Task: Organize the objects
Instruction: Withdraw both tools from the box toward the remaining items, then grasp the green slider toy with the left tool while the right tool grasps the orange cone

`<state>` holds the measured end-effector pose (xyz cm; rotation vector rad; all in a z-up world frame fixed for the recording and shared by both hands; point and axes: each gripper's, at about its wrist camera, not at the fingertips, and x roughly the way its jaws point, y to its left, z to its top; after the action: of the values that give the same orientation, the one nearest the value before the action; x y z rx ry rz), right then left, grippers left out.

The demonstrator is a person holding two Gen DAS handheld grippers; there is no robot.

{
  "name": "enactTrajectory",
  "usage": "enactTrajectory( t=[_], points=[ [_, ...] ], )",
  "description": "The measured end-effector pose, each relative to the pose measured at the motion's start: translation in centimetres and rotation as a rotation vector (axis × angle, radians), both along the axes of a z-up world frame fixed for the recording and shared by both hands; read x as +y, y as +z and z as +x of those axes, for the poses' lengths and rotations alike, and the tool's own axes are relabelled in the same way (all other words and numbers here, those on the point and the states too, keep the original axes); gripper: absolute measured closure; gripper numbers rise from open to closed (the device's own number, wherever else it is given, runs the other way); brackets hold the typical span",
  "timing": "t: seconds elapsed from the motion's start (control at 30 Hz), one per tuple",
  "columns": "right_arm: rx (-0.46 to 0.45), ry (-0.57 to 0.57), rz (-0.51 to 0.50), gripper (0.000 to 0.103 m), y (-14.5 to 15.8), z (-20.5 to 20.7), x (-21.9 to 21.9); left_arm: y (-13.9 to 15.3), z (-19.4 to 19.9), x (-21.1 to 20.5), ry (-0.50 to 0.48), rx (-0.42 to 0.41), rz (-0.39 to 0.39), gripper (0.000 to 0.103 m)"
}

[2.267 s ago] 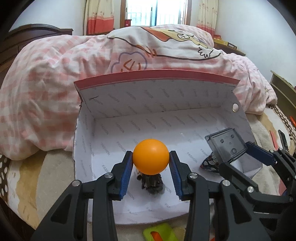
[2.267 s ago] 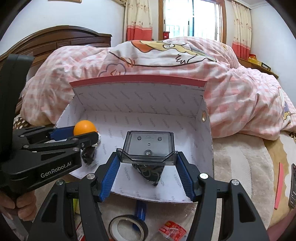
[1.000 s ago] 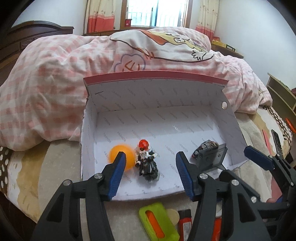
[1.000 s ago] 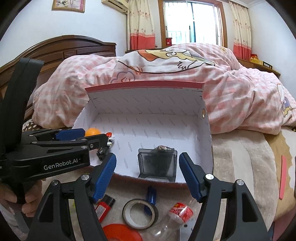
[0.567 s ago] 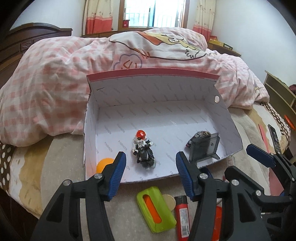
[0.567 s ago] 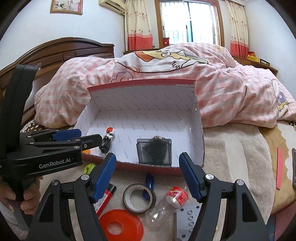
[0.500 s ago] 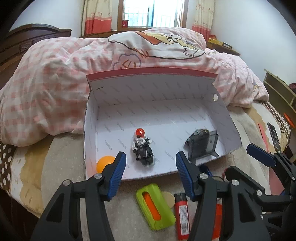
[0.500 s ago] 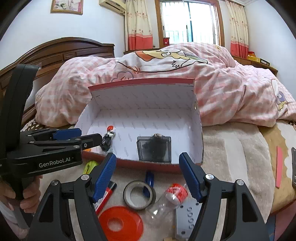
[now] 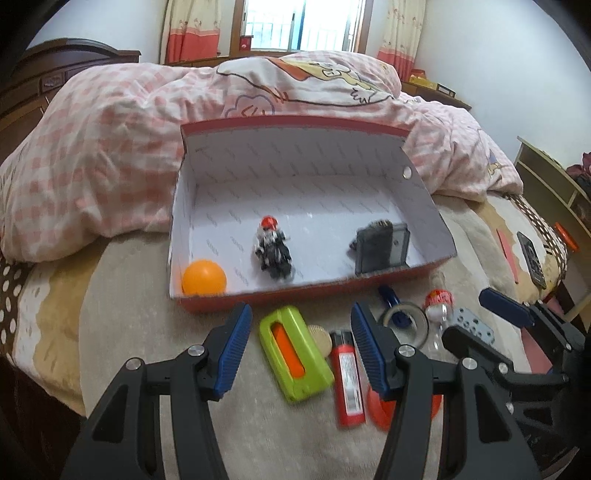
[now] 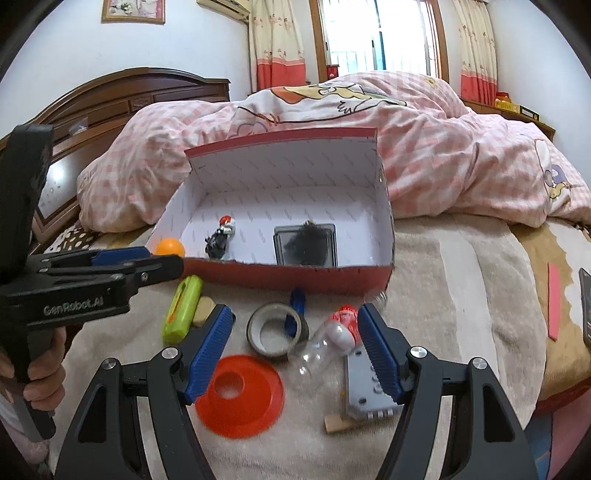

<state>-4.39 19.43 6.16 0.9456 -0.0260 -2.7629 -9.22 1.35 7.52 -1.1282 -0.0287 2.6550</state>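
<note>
From the left wrist, the left gripper (image 9: pixel 297 341) hung with its jaws apart and nothing between the pads, above a green case with an orange insert (image 9: pixel 293 356) and a red lighter (image 9: pixel 347 378) lying on the beige blanket (image 9: pixel 122 325). Just beyond them stood the open red shoebox (image 9: pixel 306 291), holding an orange ball (image 9: pixel 204 277) in its near left corner, a toy rider on a motorcycle (image 9: pixel 273 251) in the middle and a dark clear case (image 9: pixel 382 249) on edge at the right. By my reading one delivery was done and the next pick-up was in hand; the green case sat nearest this gripper's line, so the move would call for a drop down and a closing across its narrow sides.

From the right wrist, the right gripper (image 10: pixel 295 349) was likewise spread and empty. Between and below its fingers lay a tape roll (image 10: pixel 277 330) with a blue object (image 10: pixel 295 310) across its far rim, an orange-red disc (image 10: pixel 240 395), a clear bottle with a red label (image 10: pixel 328 341) and a grey perforated block (image 10: pixel 364 391). The bottle would likely roll under a loose pinch. The left gripper showed at the left, gripped by a hand (image 10: pixel 44 380).

The room was a bedroom: a pink checked duvet (image 10: pixel 443 166) heaped behind the box, a dark wooden headboard (image 10: pixel 122 99) at far left, a curtained window (image 10: pixel 373 33) at the back.
</note>
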Motion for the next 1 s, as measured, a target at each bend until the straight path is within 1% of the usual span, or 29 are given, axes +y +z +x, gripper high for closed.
enactTrajectory(
  t=[0.23, 0.37, 0.57, 0.73, 0.9, 1.0],
  points=[
    [-0.008, 0.012, 0.004, 0.031, -0.7, 1.0, -0.1, -2.4, 1.2, 0.5, -0.011, -0.056, -0.007, 0.047],
    [-0.011, 0.019, 0.012, 0.031, -1.1, 1.3, -0.3, -3.5, 0.9, 0.5, 0.016, -0.084, -0.019, 0.047],
    [-0.025, 0.030, 0.015, 0.031, -1.7, 1.3, -0.6, -4.7, 0.1, 0.3, 0.041, -0.105, -0.006, 0.047],
    [-0.030, 0.047, 0.023, 0.031, -1.9, 1.3, -0.9, -5.6, -0.7, -0.3, 0.078, -0.140, -0.021, 0.047],
    [-0.054, 0.090, 0.043, 0.031, -2.3, 1.6, -1.7, -5.8, -0.6, -0.9, 0.119, -0.129, -0.065, 0.047],
    [-0.090, 0.146, 0.051, 0.031, -3.0, 2.0, -2.5, -6.1, -0.7, -1.0, 0.117, -0.130, -0.066, 0.047]
  ],
)
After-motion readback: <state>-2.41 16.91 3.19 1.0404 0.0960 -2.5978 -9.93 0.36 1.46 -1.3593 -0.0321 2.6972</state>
